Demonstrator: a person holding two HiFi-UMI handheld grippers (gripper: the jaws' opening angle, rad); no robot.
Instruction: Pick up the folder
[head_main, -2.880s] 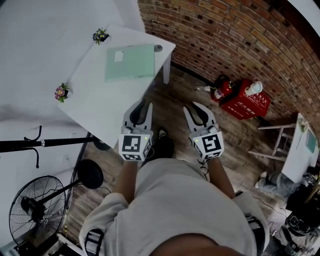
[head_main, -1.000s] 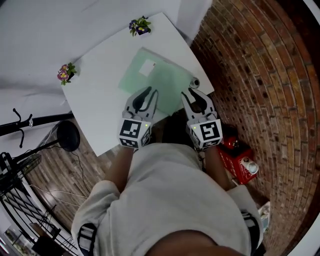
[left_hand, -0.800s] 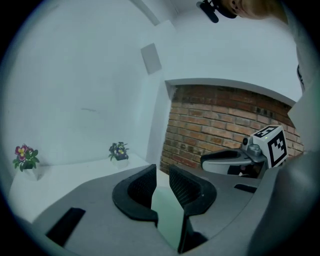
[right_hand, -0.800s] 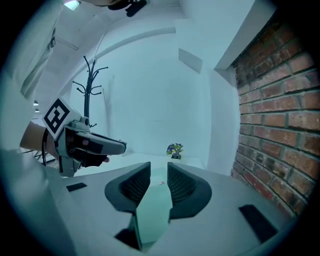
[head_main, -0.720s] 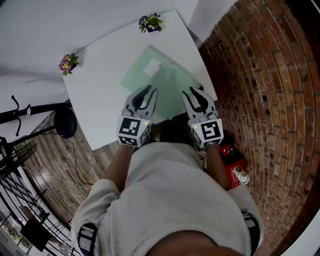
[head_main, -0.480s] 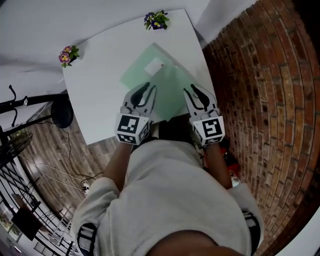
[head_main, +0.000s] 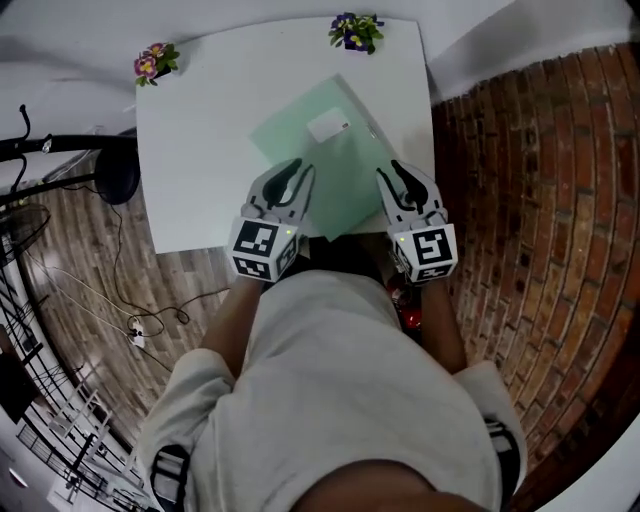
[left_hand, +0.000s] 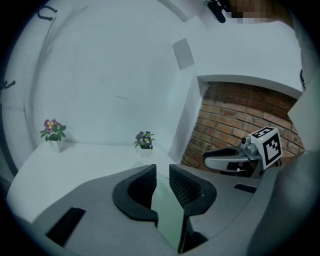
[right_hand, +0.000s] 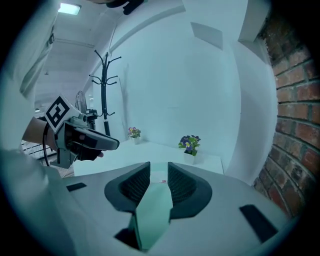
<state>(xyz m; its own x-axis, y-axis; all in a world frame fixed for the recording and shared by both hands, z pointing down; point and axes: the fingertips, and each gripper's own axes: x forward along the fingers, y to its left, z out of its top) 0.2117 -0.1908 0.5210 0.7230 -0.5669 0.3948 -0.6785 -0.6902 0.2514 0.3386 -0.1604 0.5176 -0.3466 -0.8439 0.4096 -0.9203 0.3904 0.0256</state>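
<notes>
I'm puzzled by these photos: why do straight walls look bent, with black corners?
Head view: the wide lens bows the table edges and brick wall. Left gripper view: fisheye circle leaves black corners, bluish light. Right gripper view: same circle, teal cast, ceiling lamp glaring.

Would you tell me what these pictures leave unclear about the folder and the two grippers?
- Print on the folder's white label: too small in the head view, and partly covered by the right gripper's jaws in the right gripper view.
- Whether the left gripper touches the folder: its own jaws block the contact point in the left gripper view.
- Parts of the folder's near edges: under both grippers in the head view.
</notes>
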